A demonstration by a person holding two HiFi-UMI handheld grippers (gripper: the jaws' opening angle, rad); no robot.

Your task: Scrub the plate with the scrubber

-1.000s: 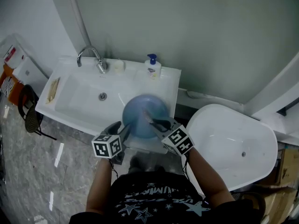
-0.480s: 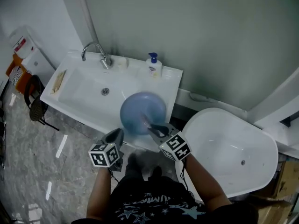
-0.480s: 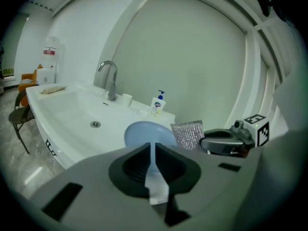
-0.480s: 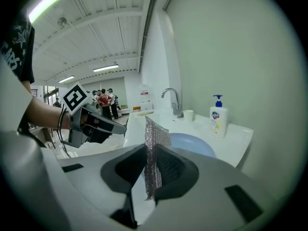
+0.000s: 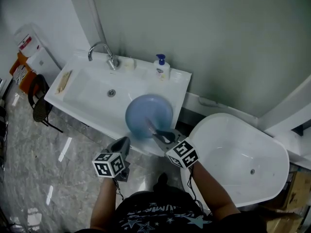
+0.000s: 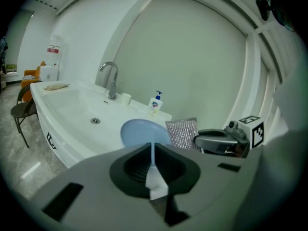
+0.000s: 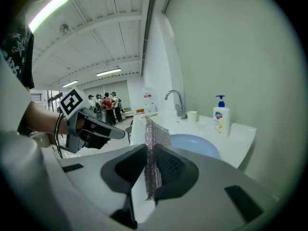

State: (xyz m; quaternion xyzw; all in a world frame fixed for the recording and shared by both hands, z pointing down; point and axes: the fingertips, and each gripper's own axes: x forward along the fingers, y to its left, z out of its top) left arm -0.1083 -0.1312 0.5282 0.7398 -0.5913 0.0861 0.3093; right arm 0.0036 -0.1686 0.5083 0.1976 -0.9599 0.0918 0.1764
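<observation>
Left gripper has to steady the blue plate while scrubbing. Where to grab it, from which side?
Grip the plate at its near-left rim, coming from the front. It lies face up on the sink, so likely only the thin edge fits a gripper; the right gripper with the scrubber takes the near-right side. The left gripper is shut, so open it first.

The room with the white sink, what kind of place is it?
Probably a bathroom: a white sink with a tap, a soap bottle on its ledge, and a white bathtub beside it.
</observation>
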